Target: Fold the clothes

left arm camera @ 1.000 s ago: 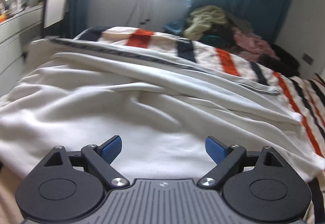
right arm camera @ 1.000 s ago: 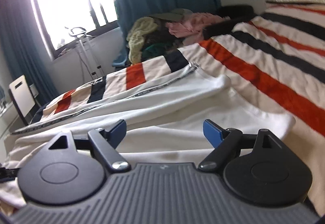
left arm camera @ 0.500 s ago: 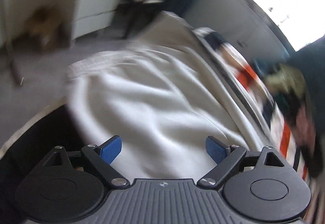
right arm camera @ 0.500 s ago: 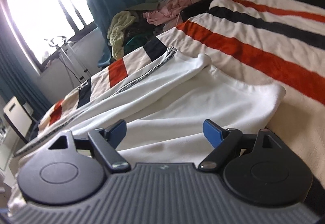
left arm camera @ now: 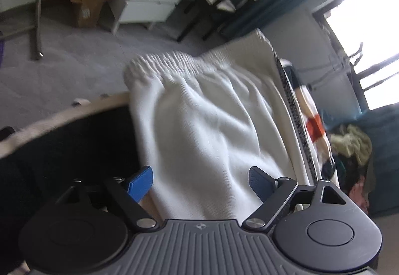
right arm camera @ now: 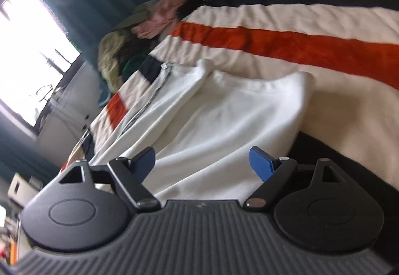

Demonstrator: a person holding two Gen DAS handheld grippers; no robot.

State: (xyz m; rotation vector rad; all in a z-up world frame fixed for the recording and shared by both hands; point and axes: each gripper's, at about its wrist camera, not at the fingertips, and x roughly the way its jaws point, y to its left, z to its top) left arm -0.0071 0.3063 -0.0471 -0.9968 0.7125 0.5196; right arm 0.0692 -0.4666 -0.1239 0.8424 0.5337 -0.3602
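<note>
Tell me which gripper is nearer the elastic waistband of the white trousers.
Left. The left gripper, jaws closing on nothing, hangs over the trousers near the waistband. The right gripper is over the hem end.

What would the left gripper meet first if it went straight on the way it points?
Most likely the white trousers, which lie right ahead of the left gripper as its jaws close; depth is unclear.

Daylight floods in from the window (left arm camera: 369,33), blown out to white glare in both views, while the white garment (left arm camera: 212,130) beside it looks soft with motion blur and the fisheye bends and darkens everything farthest from it.
</note>
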